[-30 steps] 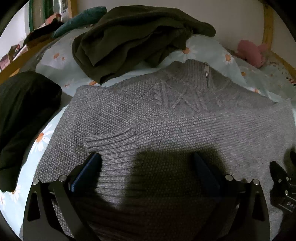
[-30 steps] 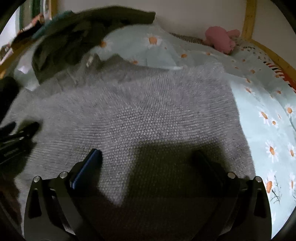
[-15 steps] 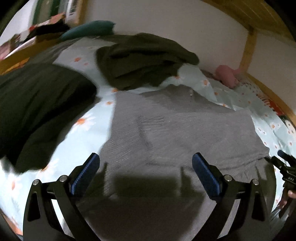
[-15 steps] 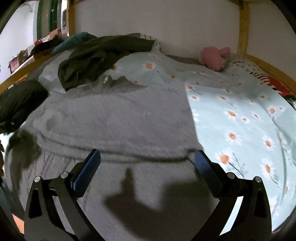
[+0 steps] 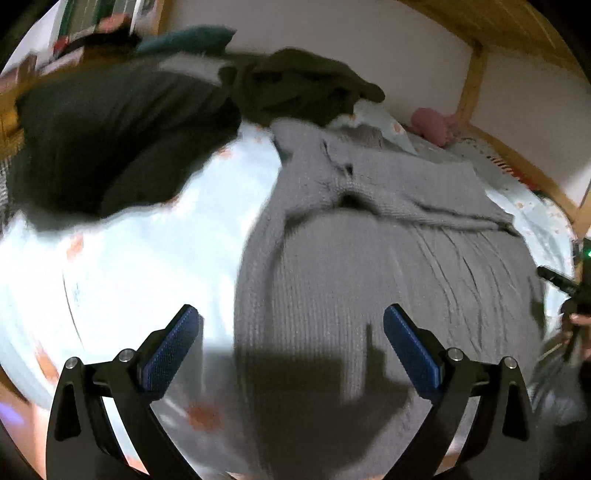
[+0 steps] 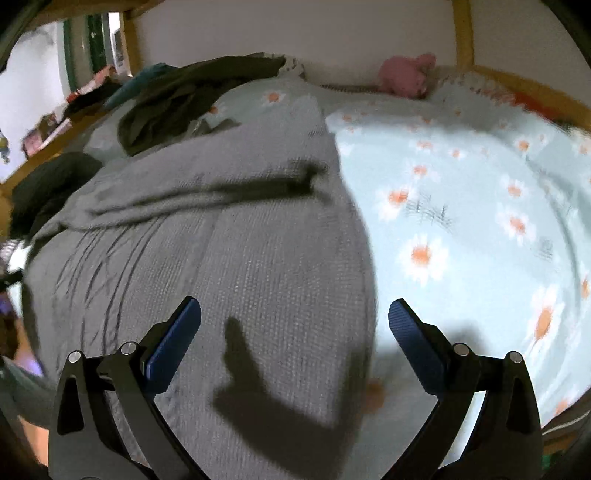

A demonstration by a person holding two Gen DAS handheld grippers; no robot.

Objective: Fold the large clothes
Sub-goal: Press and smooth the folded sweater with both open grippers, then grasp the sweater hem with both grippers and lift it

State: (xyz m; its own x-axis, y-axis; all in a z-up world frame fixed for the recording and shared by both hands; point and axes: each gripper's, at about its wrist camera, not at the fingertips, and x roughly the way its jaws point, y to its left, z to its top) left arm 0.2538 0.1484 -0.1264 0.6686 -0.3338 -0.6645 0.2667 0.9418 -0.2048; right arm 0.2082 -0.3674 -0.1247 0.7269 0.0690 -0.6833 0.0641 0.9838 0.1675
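Nearest, the left gripper [image 5: 291, 325] hangs with its blue pads spread wide apart, holding nothing, over the left edge of the grey knit sweater [image 5: 388, 280]. The right gripper [image 6: 295, 321] is likewise agape and empty above the sweater's right edge. The sweater lies folded on the daisy-print bedsheet [image 6: 461, 206] — bare sheet lies open to its left and right. Farther off lie two dark garments: a black one [image 5: 122, 136] left, an olive one [image 5: 303, 85] behind. One pink plush toy [image 6: 406, 74] sits by the far wooden bedframe [image 6: 461, 33]. No writing is legible.
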